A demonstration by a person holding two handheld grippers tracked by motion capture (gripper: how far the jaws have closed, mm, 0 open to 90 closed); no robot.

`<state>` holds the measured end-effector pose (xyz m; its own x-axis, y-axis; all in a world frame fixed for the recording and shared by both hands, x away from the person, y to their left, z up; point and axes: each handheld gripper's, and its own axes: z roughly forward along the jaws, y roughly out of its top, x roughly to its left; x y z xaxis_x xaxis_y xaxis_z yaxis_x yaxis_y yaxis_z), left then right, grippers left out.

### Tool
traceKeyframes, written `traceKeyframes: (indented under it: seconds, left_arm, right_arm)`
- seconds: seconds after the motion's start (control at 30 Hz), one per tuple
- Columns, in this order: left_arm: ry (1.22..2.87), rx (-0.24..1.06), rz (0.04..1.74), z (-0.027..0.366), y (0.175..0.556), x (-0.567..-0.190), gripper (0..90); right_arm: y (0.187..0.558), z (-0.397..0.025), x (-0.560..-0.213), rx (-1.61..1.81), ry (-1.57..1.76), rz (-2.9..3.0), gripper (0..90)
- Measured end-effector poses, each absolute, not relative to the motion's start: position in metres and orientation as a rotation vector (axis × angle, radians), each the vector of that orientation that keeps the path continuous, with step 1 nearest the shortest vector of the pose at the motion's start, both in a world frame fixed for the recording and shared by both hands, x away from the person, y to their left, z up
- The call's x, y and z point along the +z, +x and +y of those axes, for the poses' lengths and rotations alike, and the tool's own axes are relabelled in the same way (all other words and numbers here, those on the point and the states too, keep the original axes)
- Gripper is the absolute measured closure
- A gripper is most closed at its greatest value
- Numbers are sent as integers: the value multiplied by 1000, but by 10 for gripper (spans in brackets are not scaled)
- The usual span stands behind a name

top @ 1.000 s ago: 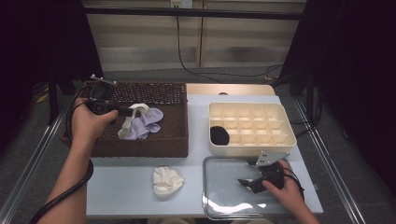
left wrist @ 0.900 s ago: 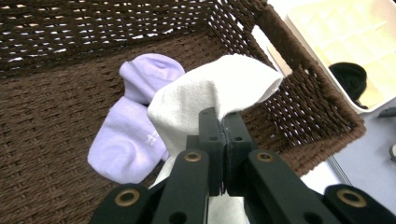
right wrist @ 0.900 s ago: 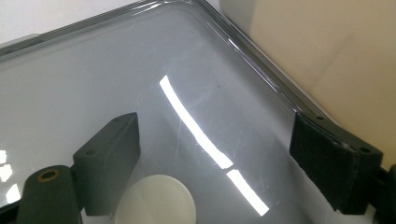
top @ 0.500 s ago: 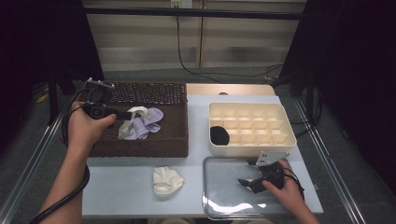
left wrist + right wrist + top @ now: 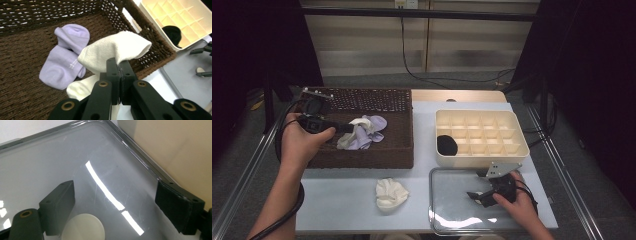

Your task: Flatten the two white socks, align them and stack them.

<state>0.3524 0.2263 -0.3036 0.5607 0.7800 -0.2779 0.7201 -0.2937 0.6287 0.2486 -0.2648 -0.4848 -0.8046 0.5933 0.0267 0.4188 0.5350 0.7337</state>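
My left gripper [image 5: 346, 128] [image 5: 120, 68] is shut on a white sock [image 5: 355, 131] [image 5: 112, 50] and holds its end up inside the brown wicker basket [image 5: 362, 161] [image 5: 25, 80]. A lavender sock [image 5: 374, 123] [image 5: 63, 61] lies on the basket floor, touching the white one. My right gripper [image 5: 475, 193] [image 5: 117, 203] stands open just above the shiny metal tray [image 5: 452, 210] [image 5: 50, 157], with nothing gripped. A pale round disc [image 5: 82, 228] shows low between its jaws.
A cream divided organiser box [image 5: 522, 145] [image 5: 192, 12] [image 5: 175, 150] stands behind the tray, with a black sock [image 5: 446, 145] [image 5: 172, 33] in its front-left compartment. A balled white sock [image 5: 390, 193] lies on the table, left of the tray and in front of the basket.
My left hand has drawn slightly to the left, keeping the white sock pinched and pulling its end away from the lavender sock. The right gripper has stayed over the tray.
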Motion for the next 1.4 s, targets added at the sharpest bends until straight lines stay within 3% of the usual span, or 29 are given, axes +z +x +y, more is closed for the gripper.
traceKeyframes:
  seconds: [1.0,1.4]
  left_arm:
    - [2090,73,1103,211,318,-302,889]
    - [2086,-11,1048,200,298,-341,890]
  right_arm:
    - [249,-265,-485,1127,854,2549,159]
    - [249,-265,-485,1127,850,2548,159]
